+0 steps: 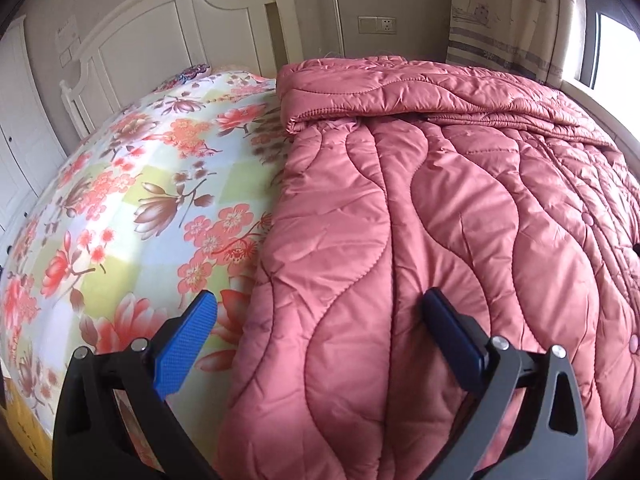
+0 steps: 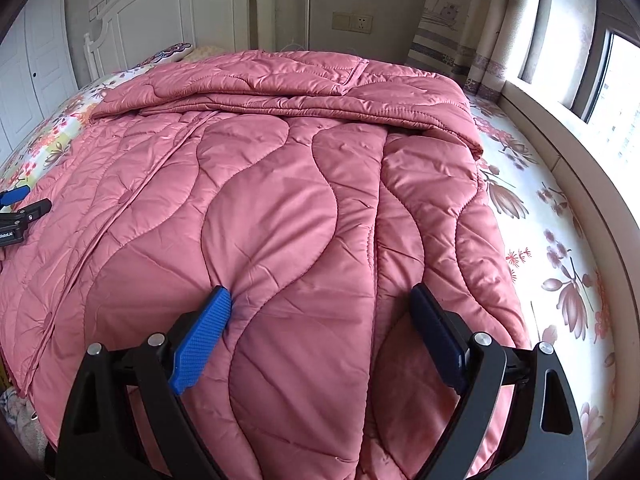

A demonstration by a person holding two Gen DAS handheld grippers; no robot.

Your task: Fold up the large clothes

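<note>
A large pink quilted coat (image 1: 440,208) lies spread on the bed, its far part folded back over itself into a thick band; it also fills the right wrist view (image 2: 280,200). My left gripper (image 1: 320,304) is open above the coat's left edge, one blue finger over the floral sheet, the other over the coat. My right gripper (image 2: 322,294) is open above the coat's near right part, holding nothing. The left gripper also shows at the left edge of the right wrist view (image 2: 16,200).
The bed has a floral sheet (image 1: 140,200) and a white headboard (image 1: 160,28) at the far end. A pillow (image 2: 172,50) lies by the headboard. A curtain (image 2: 460,20) and window sill (image 2: 568,152) run along the right. White cupboard doors (image 1: 20,140) stand at left.
</note>
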